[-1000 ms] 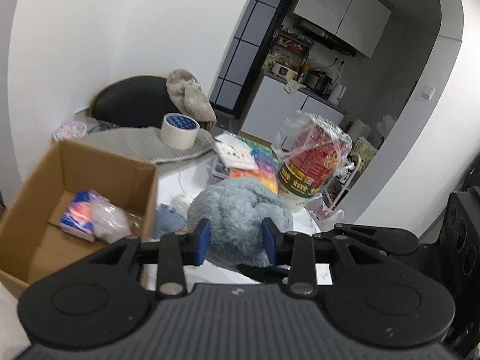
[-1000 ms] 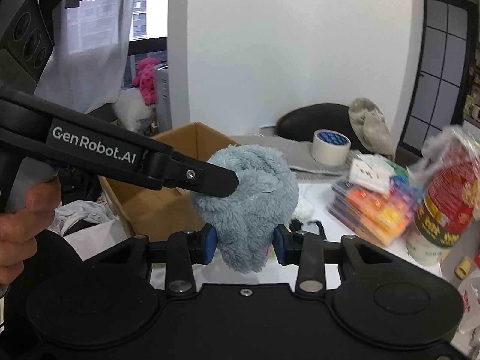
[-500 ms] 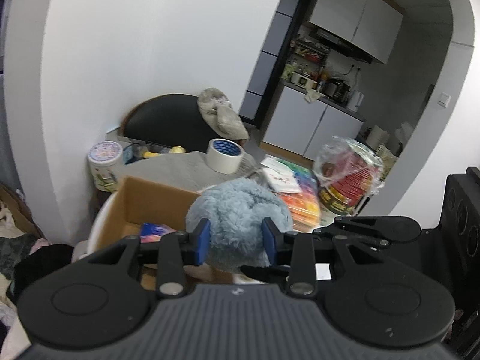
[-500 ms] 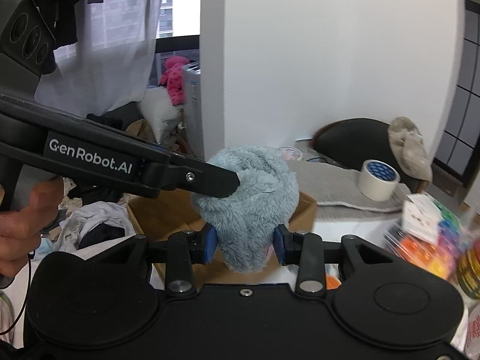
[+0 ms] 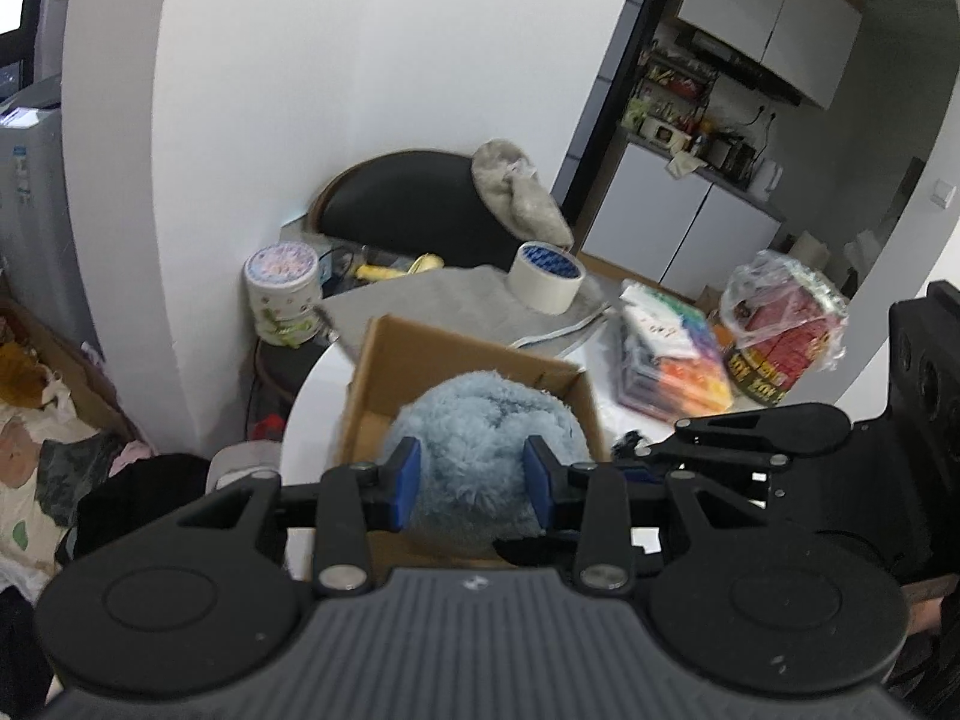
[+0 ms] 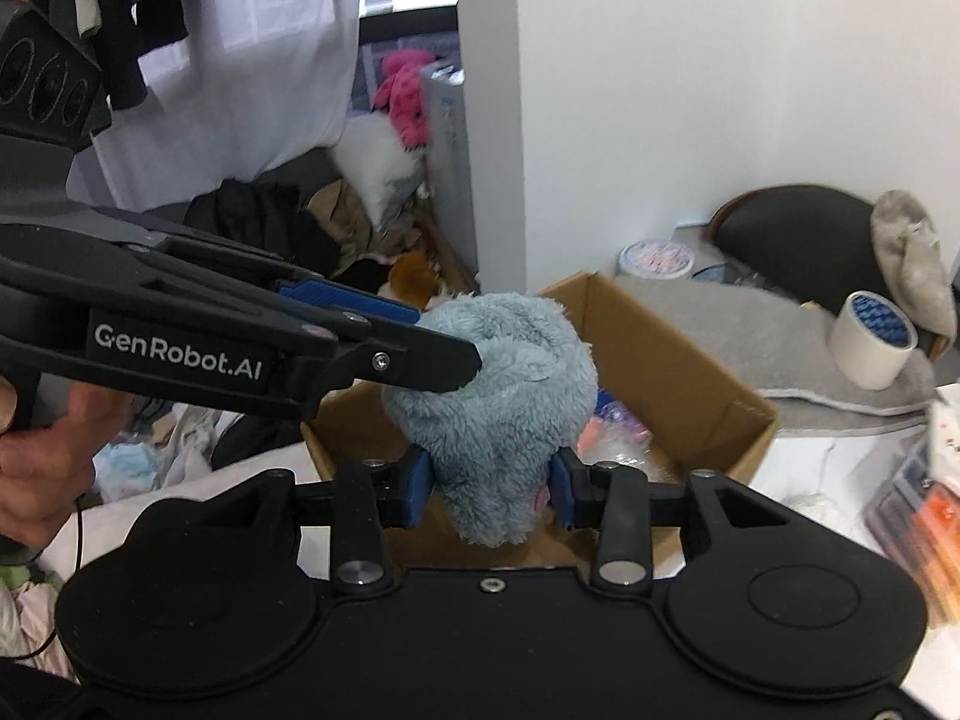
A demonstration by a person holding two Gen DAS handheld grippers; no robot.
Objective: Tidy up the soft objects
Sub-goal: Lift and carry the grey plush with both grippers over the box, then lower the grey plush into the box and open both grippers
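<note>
Blue plush is being held above cardboard box, clamped by both left gripper & right gripper, likely for lowering in; tape roll at box's 1 o'clock.

- Fluffy blue plush toy, deep shaggy pile.
- Matt brown cardboard box.
- Matt black plastic left gripper, blue ribbed pads.
- Paper tape roll on grey knit cloth.
- Glossy crinkled wrap on tin.
</note>
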